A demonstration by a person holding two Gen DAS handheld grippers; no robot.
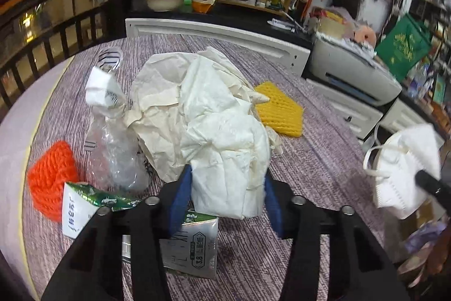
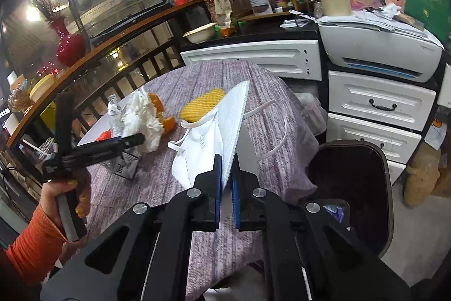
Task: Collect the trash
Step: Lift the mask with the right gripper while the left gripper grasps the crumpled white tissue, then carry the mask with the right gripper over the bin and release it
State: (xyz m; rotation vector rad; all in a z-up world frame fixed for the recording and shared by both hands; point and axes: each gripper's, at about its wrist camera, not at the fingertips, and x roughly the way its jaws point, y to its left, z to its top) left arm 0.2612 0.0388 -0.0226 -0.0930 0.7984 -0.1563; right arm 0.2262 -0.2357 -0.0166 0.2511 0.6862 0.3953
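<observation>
My left gripper (image 1: 227,185) is shut on a crumpled wad of white tissue paper (image 1: 214,114), held above the table (image 1: 310,160). It also shows in the right wrist view (image 2: 141,120), with the left gripper (image 2: 135,140) at it. My right gripper (image 2: 226,174) is shut on a white face mask (image 2: 214,137) and holds it over the table; the mask shows at the right of the left wrist view (image 1: 403,168). A dark trash bin (image 2: 352,188) stands open beside the table at the right.
On the table lie a clear plastic bottle (image 1: 112,148), two milk cartons (image 1: 194,241), an orange foam net (image 1: 52,177), a yellow foam net (image 1: 282,112) and orange peel (image 2: 160,109). A printer (image 2: 377,50) and white drawers (image 2: 377,106) stand behind.
</observation>
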